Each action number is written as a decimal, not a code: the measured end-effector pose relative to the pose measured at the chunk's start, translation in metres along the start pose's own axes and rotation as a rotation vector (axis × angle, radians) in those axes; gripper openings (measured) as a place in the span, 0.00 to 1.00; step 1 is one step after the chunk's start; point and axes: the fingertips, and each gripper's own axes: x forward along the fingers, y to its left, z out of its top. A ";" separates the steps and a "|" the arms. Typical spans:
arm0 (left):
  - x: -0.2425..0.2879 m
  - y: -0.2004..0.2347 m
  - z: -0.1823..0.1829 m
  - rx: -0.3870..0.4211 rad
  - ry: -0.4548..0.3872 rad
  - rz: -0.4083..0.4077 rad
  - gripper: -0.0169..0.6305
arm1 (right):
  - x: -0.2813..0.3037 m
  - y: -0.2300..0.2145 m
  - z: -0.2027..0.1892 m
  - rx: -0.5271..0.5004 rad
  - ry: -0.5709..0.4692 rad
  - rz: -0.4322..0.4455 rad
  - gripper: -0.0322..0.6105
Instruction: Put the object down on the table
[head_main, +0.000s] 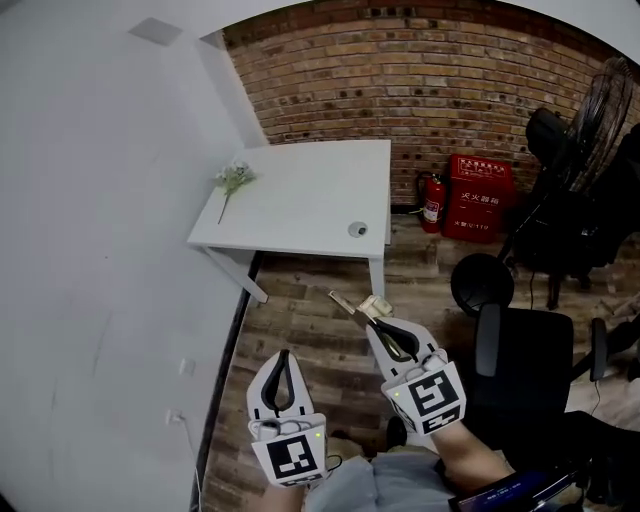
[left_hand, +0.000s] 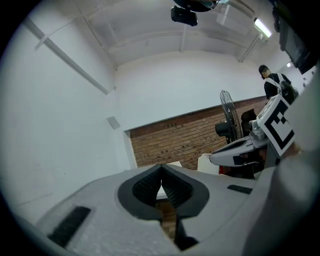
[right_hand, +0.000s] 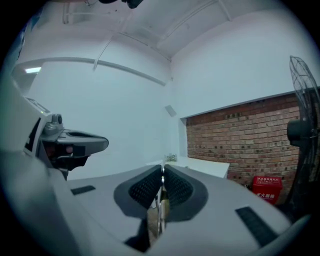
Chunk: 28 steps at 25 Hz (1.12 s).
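Head view: both grippers are held low, close to the body, and point forward over the wooden floor (head_main: 300, 315). Left gripper (head_main: 283, 353), near the left hip, has its jaws together on nothing. Right gripper (head_main: 373, 320), angled up and left from a bare forearm, is clamped on a thin flat object (head_main: 350, 305) that juts past the tips. Farther off, well apart, stands the white table (head_main: 310, 205), which bears a flower sprig (head_main: 233, 180).
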 end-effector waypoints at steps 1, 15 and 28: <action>0.001 0.002 -0.004 -0.005 0.011 0.006 0.04 | 0.003 -0.001 -0.003 0.005 0.007 0.005 0.09; 0.083 0.079 -0.049 -0.064 0.067 0.021 0.04 | 0.112 0.005 -0.021 0.008 0.088 0.035 0.09; 0.179 0.221 -0.043 -0.068 -0.023 0.052 0.04 | 0.273 0.029 0.020 -0.059 0.063 0.038 0.09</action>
